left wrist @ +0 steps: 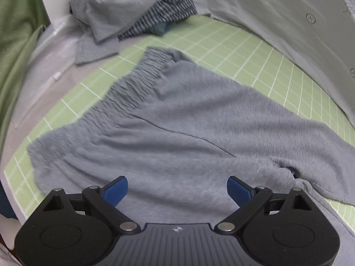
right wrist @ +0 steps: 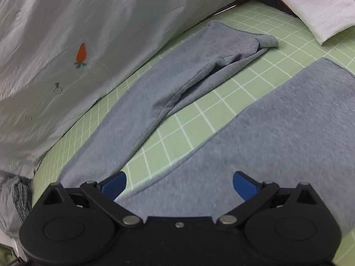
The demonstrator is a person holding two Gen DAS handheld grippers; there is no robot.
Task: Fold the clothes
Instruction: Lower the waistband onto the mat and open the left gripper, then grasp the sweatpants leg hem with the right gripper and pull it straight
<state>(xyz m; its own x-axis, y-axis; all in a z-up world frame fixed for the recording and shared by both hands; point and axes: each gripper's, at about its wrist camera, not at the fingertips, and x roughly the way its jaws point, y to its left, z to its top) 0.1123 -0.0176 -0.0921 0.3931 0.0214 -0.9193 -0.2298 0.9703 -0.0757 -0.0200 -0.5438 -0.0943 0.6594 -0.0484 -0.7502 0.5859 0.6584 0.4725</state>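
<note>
Grey sweatpants flat, perhaps unfolded

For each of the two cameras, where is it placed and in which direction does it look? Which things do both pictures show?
Left wrist view: sits on the left tongs, looking steeply down at the waistband end of the grey sweatpants on the green checked sheet; only the open blue-tipped tongs show, no hand.
Right wrist view: sits on the right tongs, looking down along the two spread trouser legs; again only open tongs show.
Shared: the same sweatpants, the checked sheet and the pale grey quilt along the far edge.
</note>
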